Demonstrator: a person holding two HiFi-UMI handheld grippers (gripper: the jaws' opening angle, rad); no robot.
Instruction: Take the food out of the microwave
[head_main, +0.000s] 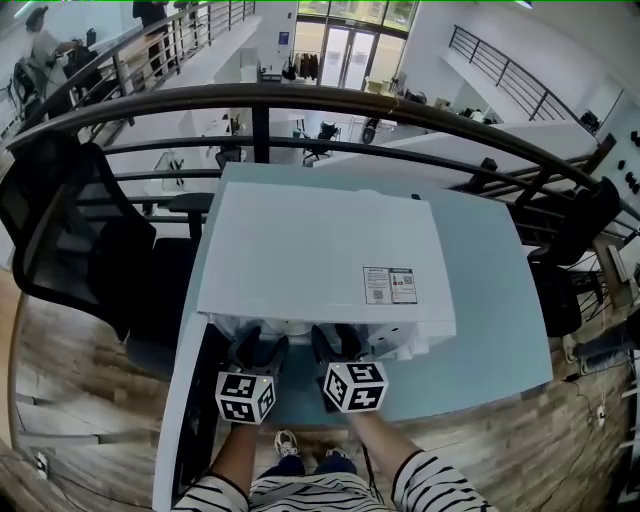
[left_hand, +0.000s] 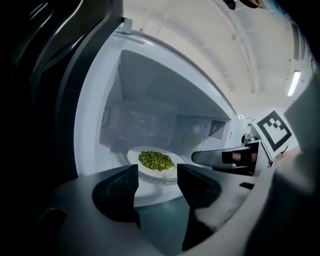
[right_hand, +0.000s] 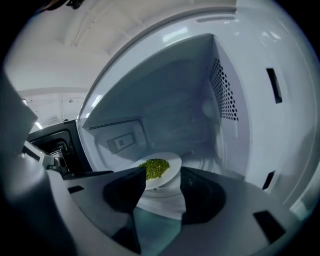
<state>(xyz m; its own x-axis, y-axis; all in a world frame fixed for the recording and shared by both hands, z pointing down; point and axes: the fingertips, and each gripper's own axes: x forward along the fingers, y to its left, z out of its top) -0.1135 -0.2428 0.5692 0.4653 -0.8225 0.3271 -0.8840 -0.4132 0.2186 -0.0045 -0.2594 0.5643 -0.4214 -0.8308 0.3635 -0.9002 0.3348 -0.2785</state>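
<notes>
Pale worktop (head_main: 490, 320) carries the open microwave (head_main: 330, 250), whose plate (left_hand: 134, 156) of peas (left_hand: 156, 160) sits mid-cavity, dead ahead of and just beyond the left gripper (left_hand: 157, 180) and right gripper (right_hand: 162, 182), each with jaws apart and empty, the right gripper judged slightly nearer.

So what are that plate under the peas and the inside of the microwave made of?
The plate looks like glazed white ceramic, though melamine is possible: it is opaque and smooth, with a soft sheen around the peas. The microwave cavity looks like painted sheet metal: flat, evenly coated pale walls with vent holes punched through one side.
</notes>
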